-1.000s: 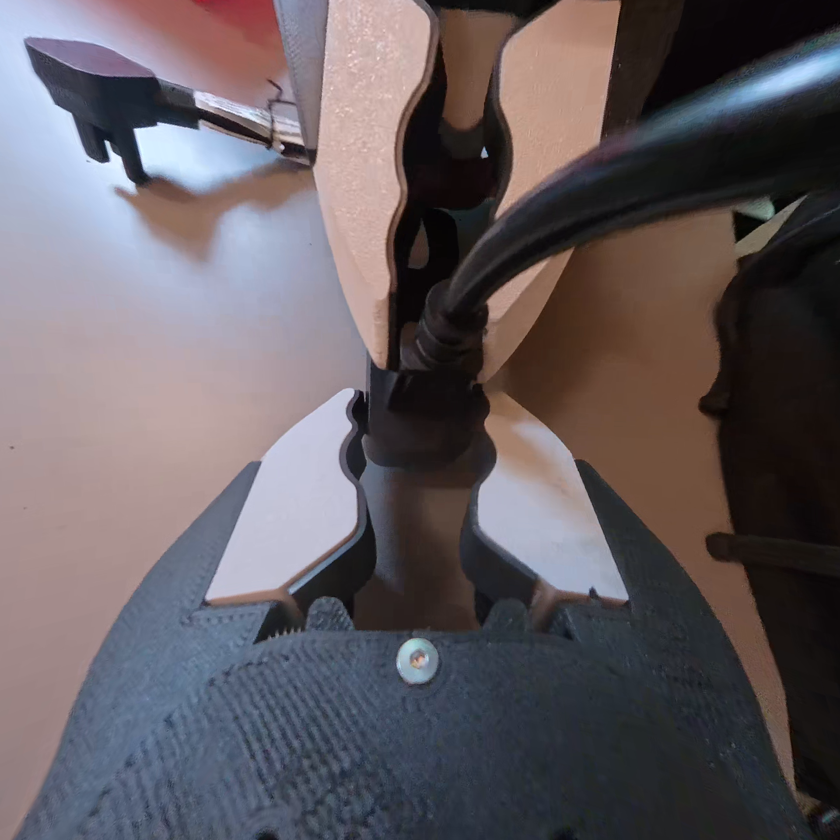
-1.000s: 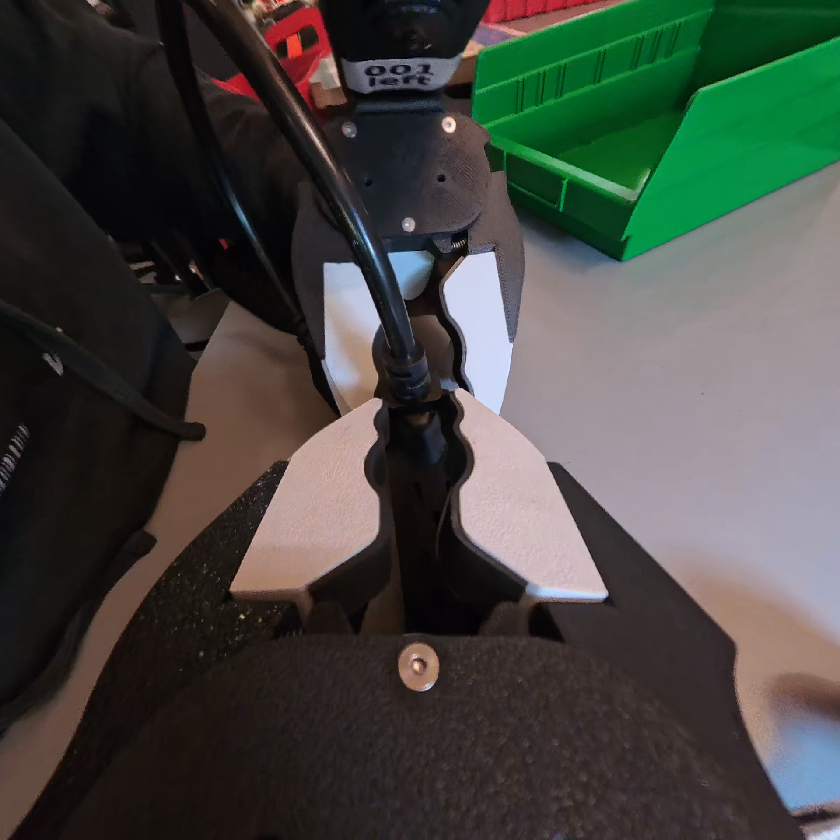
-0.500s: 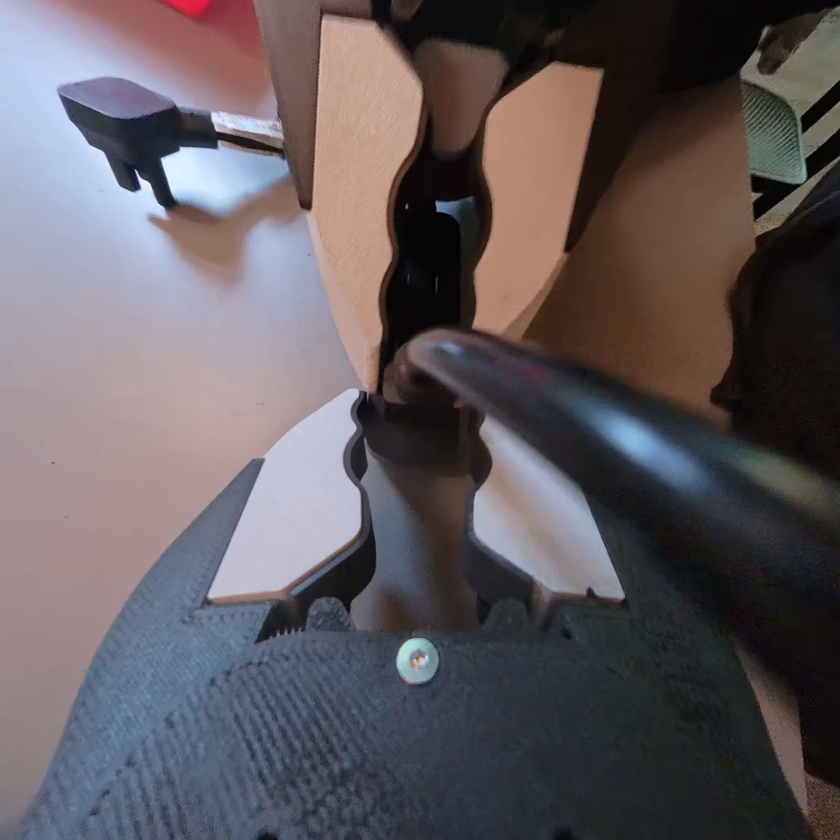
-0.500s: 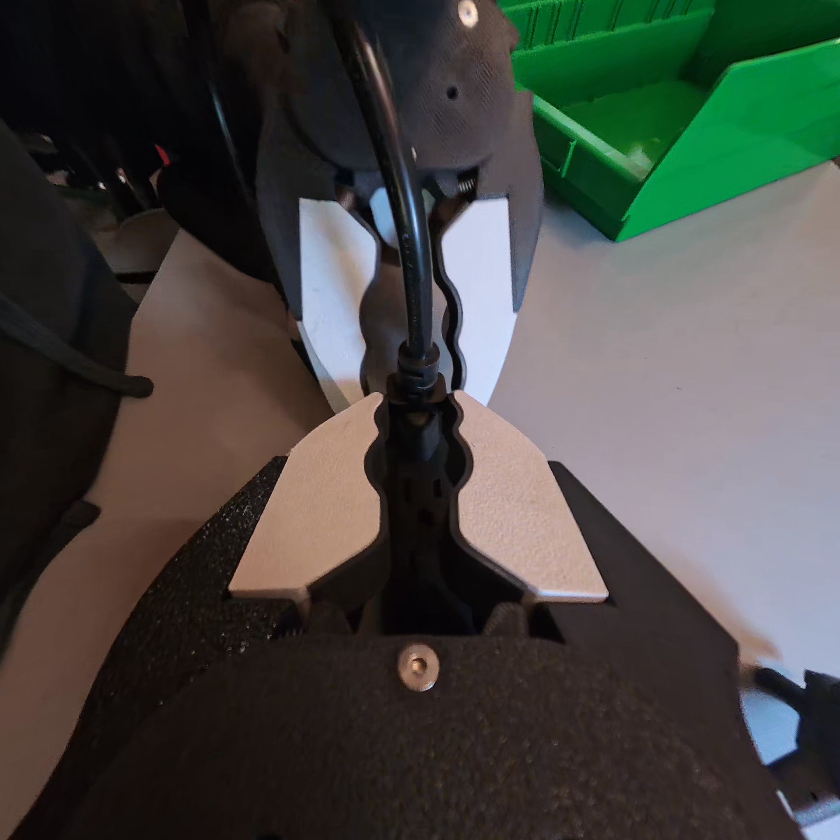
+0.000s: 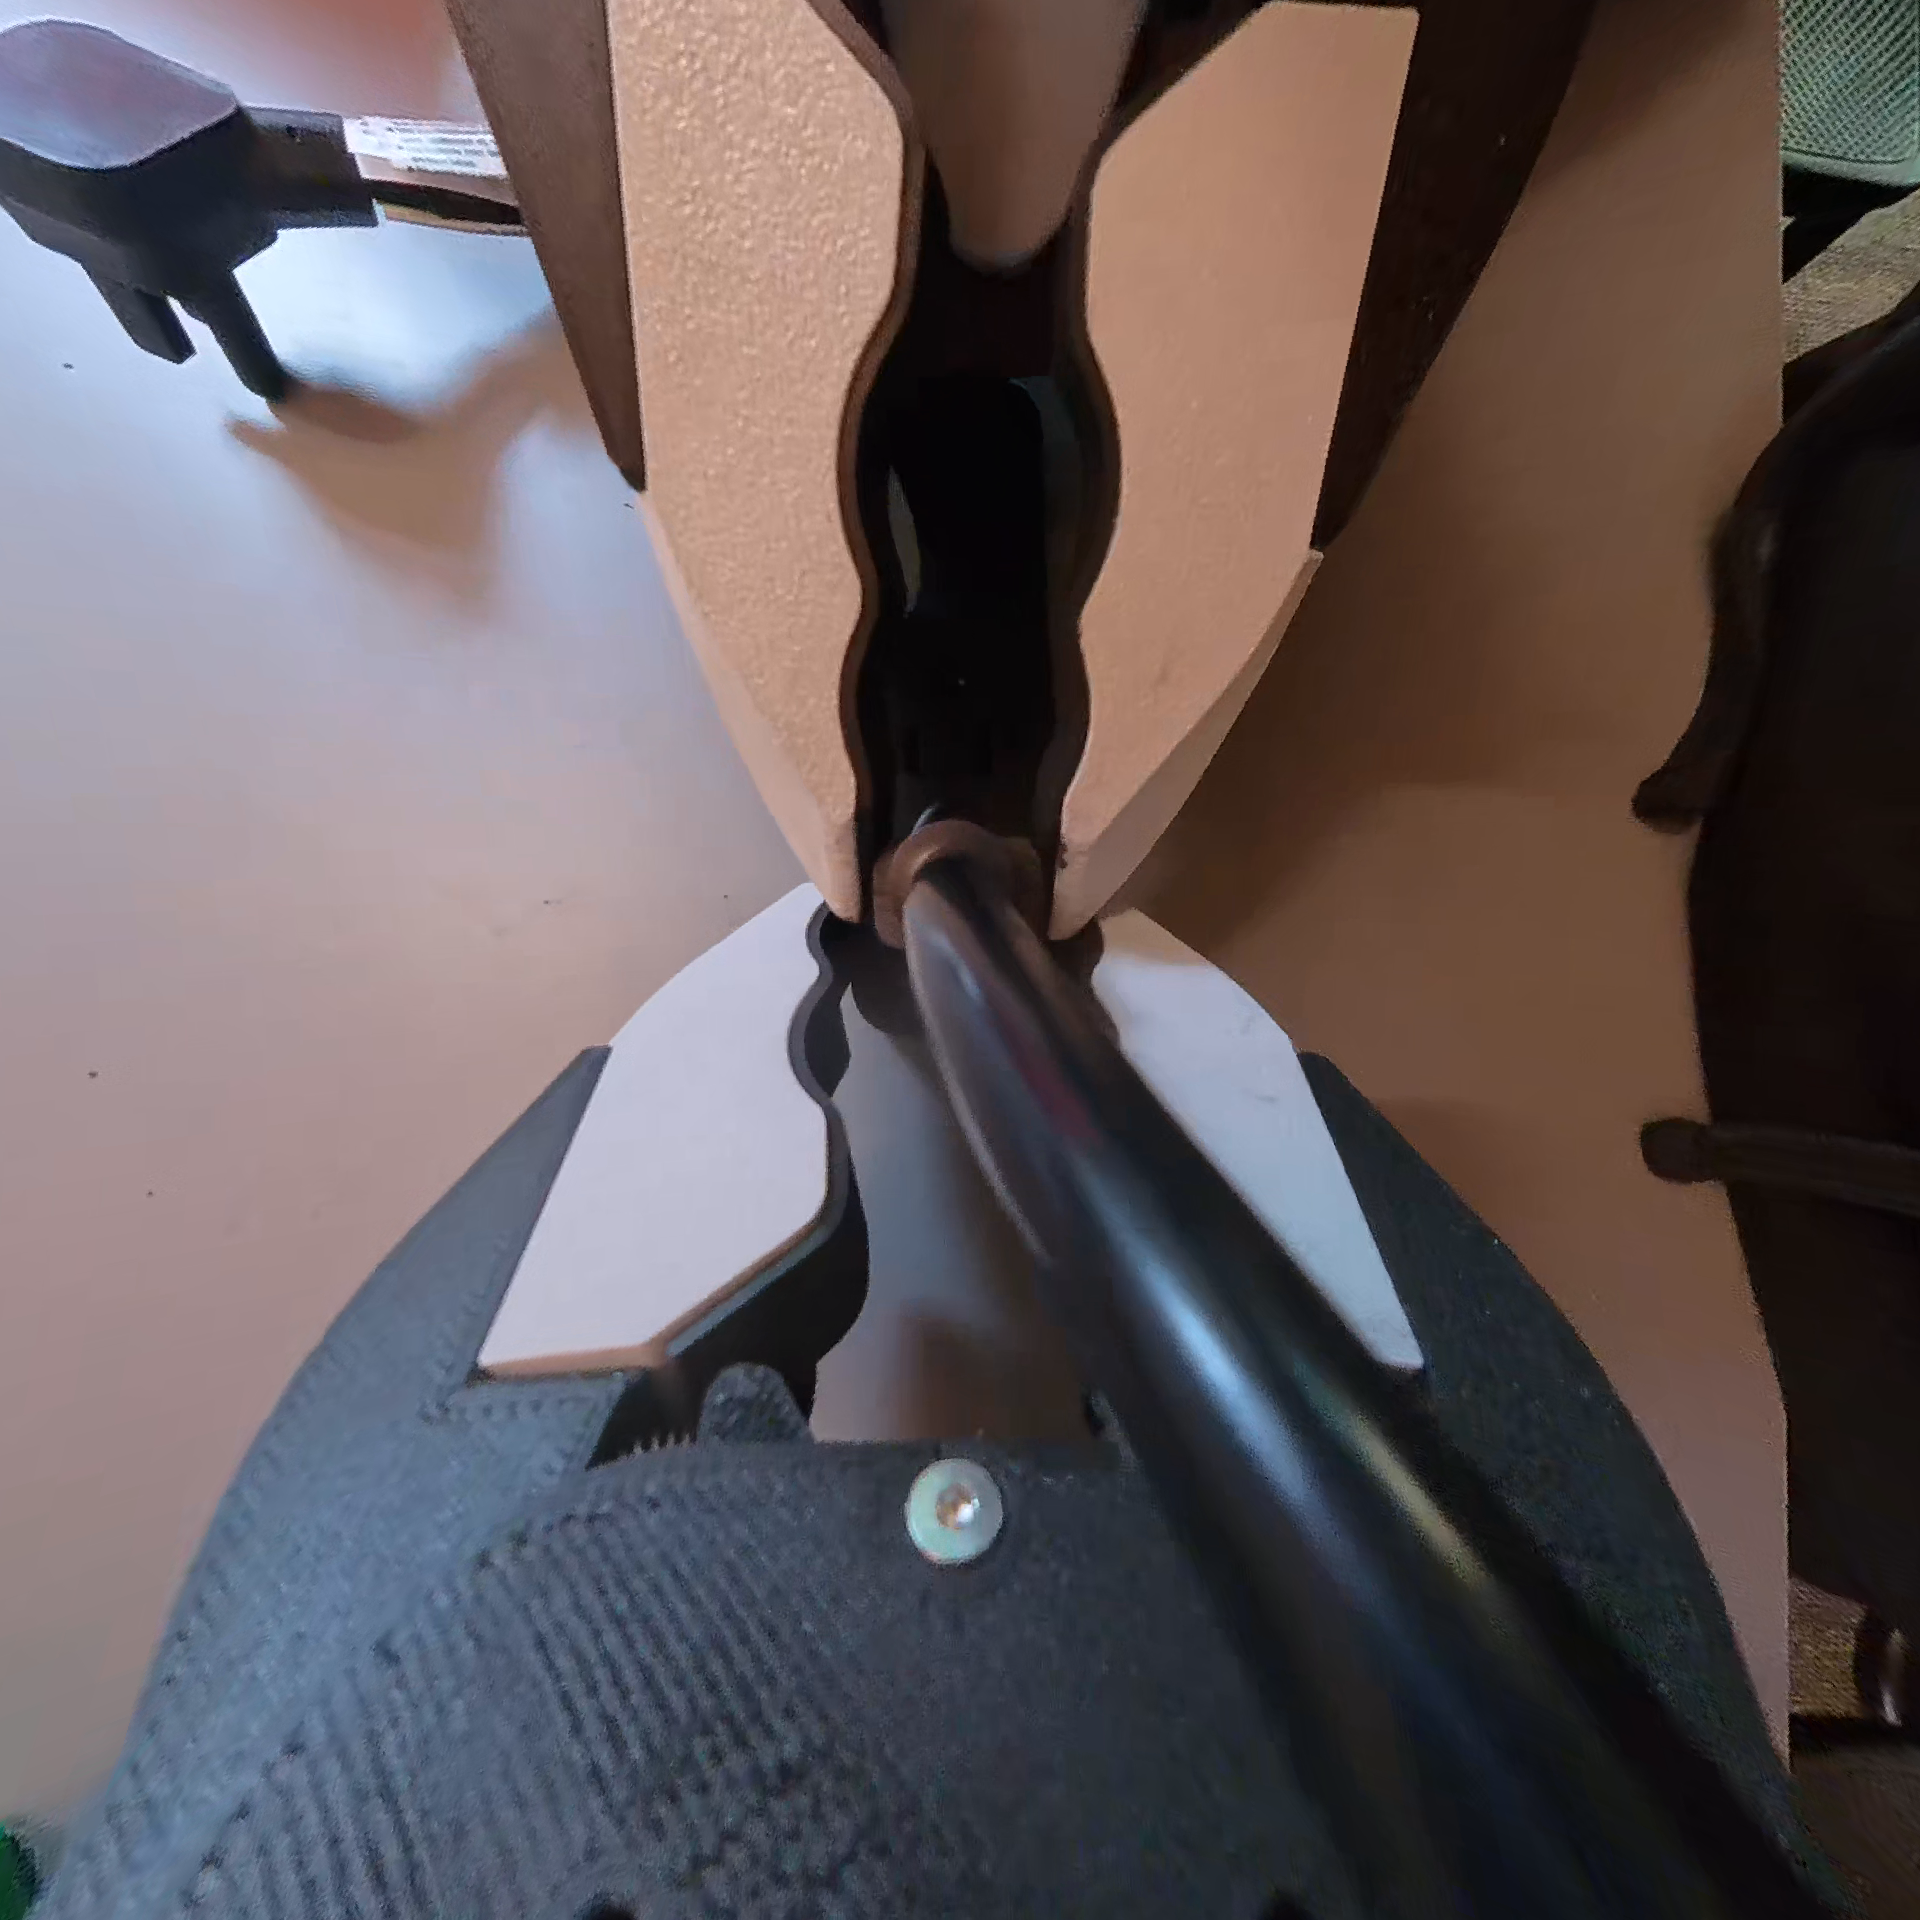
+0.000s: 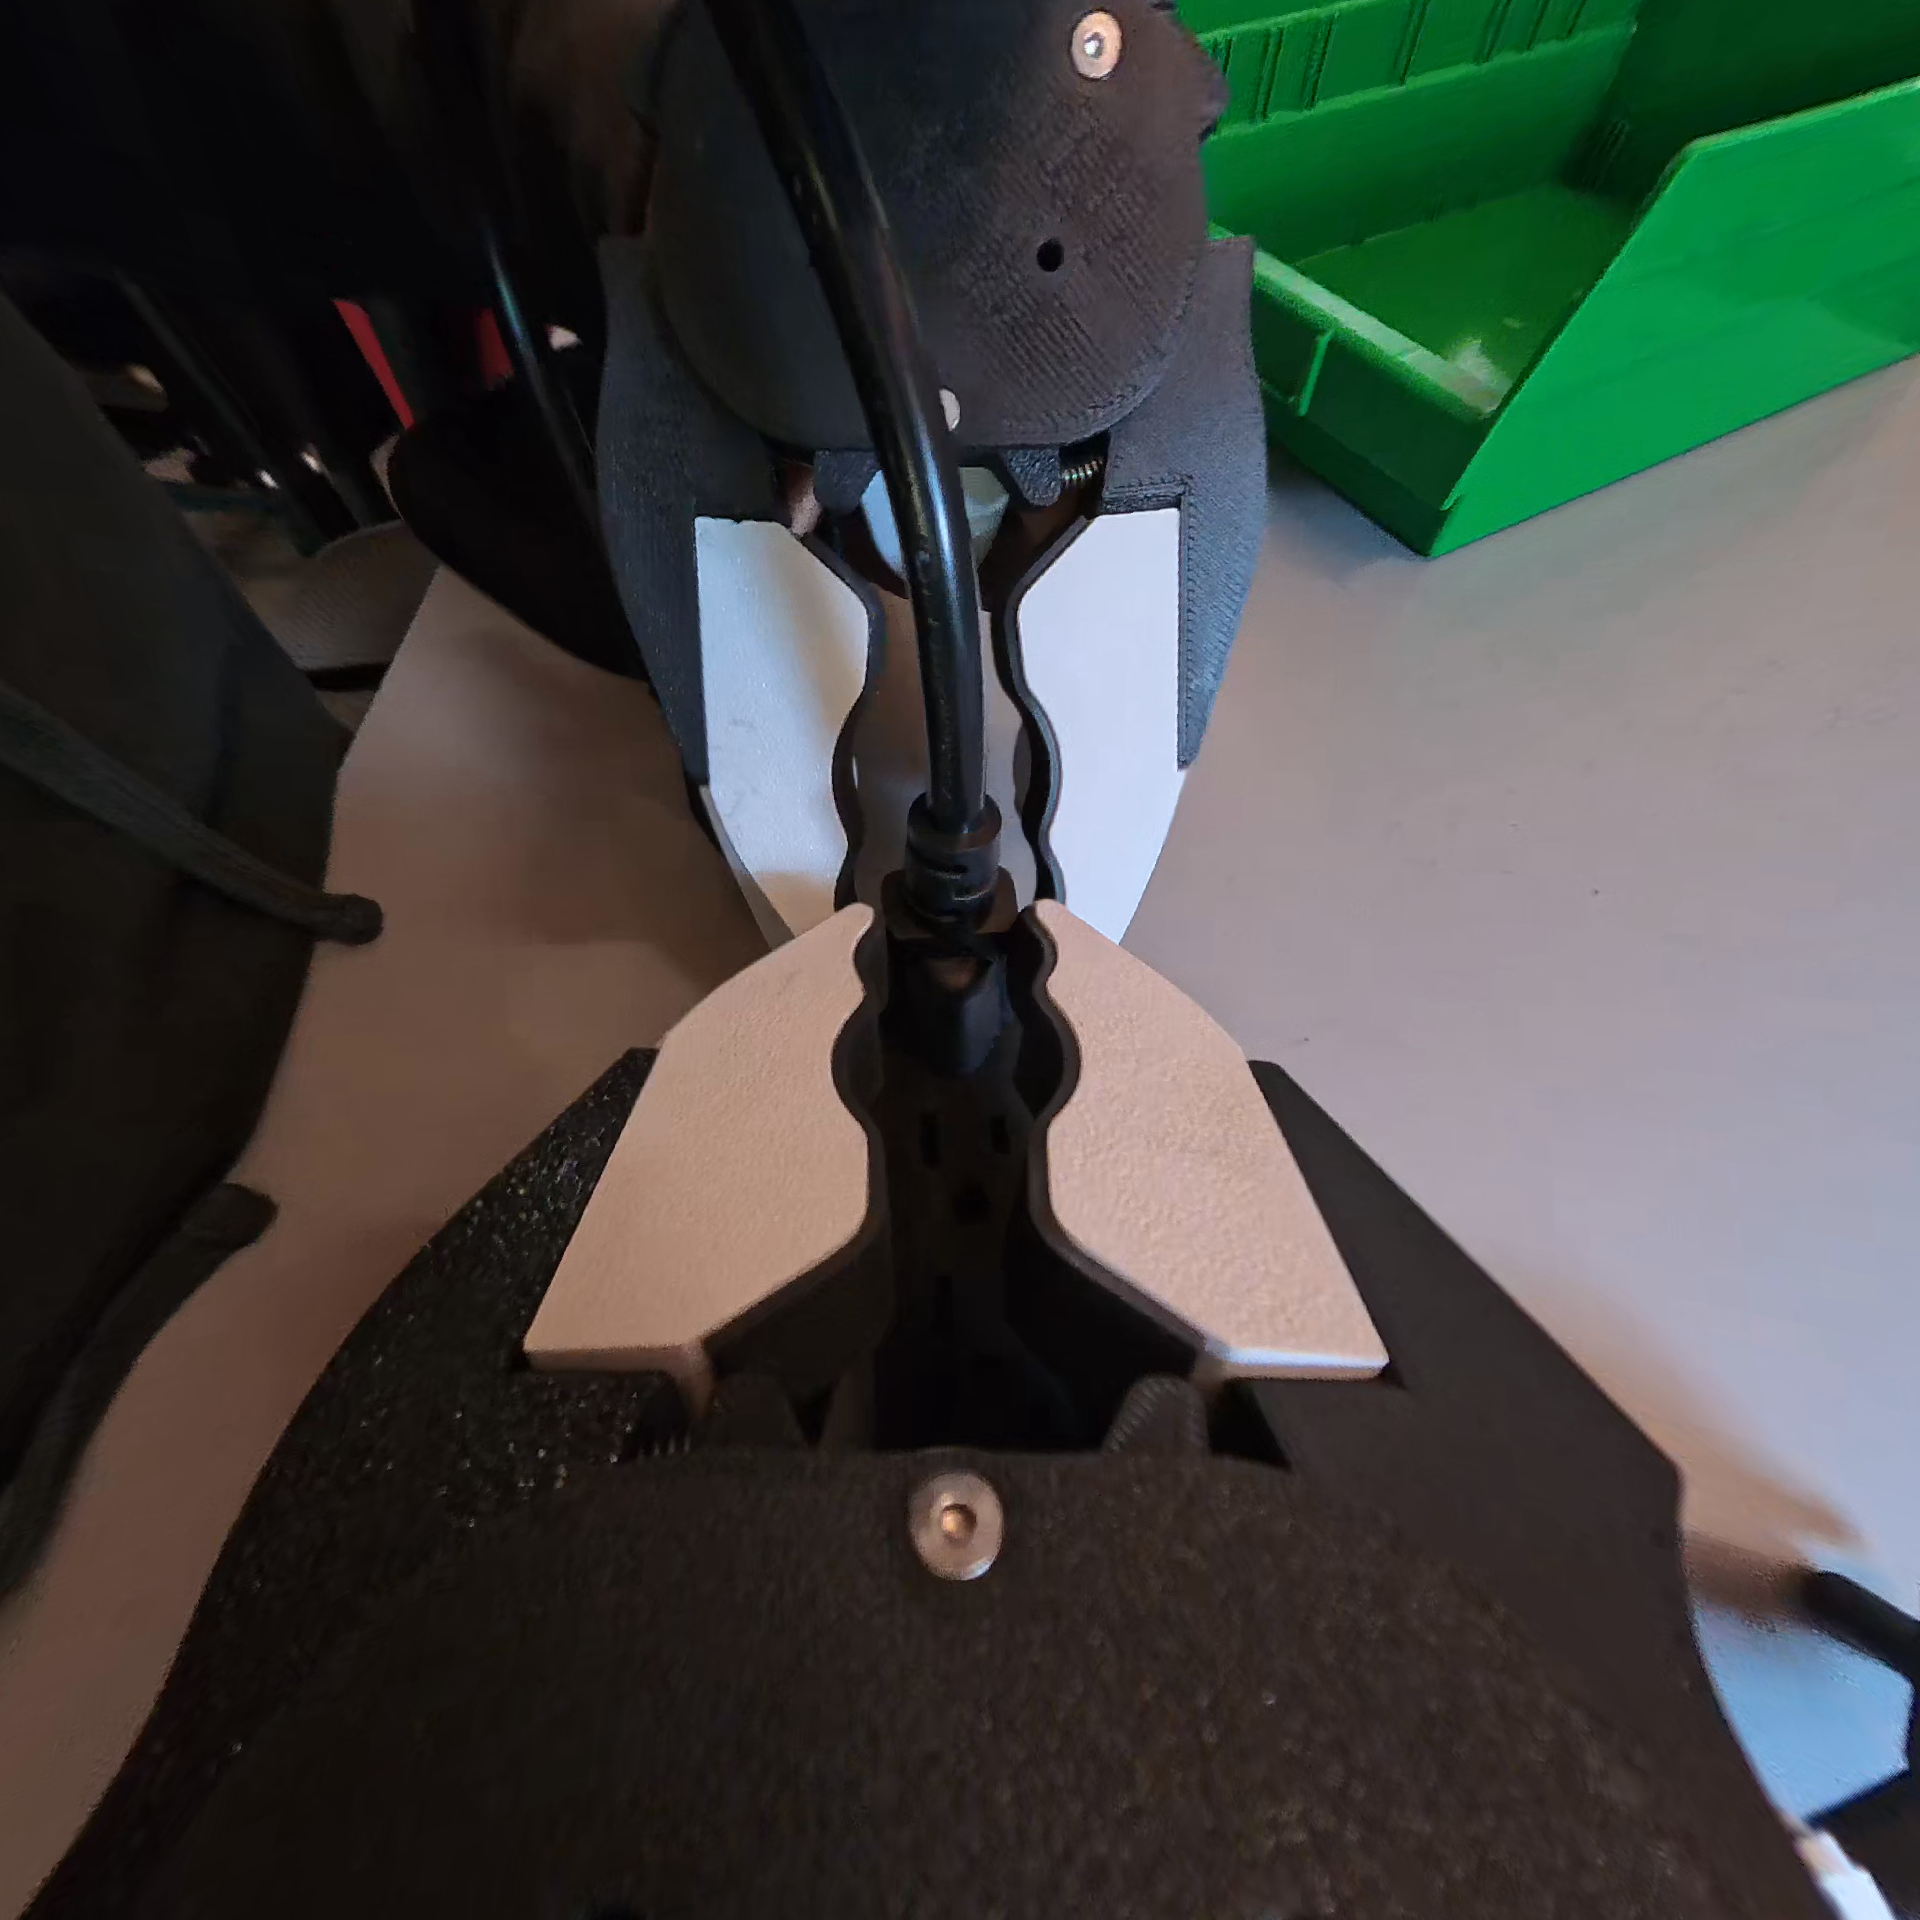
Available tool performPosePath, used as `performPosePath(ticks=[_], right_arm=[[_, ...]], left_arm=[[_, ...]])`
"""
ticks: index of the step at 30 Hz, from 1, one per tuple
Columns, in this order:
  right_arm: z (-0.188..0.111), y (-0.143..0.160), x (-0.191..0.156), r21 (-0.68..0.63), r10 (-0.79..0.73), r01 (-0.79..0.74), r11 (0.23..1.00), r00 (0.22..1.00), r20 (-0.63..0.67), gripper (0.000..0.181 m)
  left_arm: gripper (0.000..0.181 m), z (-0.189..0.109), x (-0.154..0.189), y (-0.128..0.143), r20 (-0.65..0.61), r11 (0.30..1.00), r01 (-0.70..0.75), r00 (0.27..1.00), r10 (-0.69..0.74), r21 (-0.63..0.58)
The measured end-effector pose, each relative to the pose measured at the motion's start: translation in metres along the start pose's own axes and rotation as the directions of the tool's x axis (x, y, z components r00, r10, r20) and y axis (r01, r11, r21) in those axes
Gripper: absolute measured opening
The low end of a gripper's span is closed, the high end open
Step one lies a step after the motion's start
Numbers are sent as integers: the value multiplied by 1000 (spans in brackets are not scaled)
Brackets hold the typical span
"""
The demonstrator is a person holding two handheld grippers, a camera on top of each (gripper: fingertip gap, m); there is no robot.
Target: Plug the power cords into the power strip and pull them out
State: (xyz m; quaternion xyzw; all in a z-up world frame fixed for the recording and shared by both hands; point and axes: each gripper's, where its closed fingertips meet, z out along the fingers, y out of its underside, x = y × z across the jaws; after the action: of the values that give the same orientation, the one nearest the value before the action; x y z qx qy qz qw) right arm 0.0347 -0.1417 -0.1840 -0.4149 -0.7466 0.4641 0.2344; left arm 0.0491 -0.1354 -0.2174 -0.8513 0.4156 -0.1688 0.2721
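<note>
Two grippers meet tip to tip: right gripper (image 6: 956, 914) clamps strip (image 6: 961, 1174), left gripper (image 5: 956, 914) clamps plug (image 6: 951, 883); skewed pull risks jamming prongs.

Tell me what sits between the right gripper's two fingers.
In the right wrist view, the black power strip lies between the right gripper's fingers, sockets up. A plug with its cord stands in it at the fingertips.
</note>
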Motion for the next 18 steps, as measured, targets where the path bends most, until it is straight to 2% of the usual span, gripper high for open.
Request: performPosePath(ticks=[5,9,11,15,18], right_arm=[[0,-1,1,5,75,-76,997,995,70,20],[2,-3,-8,-10,-86,86,996,996,6,20],[2,-3,-9,-18,-116,116,993,993,2,20],[1,-1,-2,-8,20,-20,1000,997,78,20],[2,-3,-4,-44,-42,42,998,999,5,20]], left_arm=[[41,-1,1,0,25,1000,10,1000,-10,2],[41,0,4,4,-29,1000,11,1000,-10,23],[42,0,5,4,-31,999,12,999,-11,38],[42,3,3,2,-11,999,42,999,-41,25],[42,2,1,2,-38,999,43,998,-42,28]])
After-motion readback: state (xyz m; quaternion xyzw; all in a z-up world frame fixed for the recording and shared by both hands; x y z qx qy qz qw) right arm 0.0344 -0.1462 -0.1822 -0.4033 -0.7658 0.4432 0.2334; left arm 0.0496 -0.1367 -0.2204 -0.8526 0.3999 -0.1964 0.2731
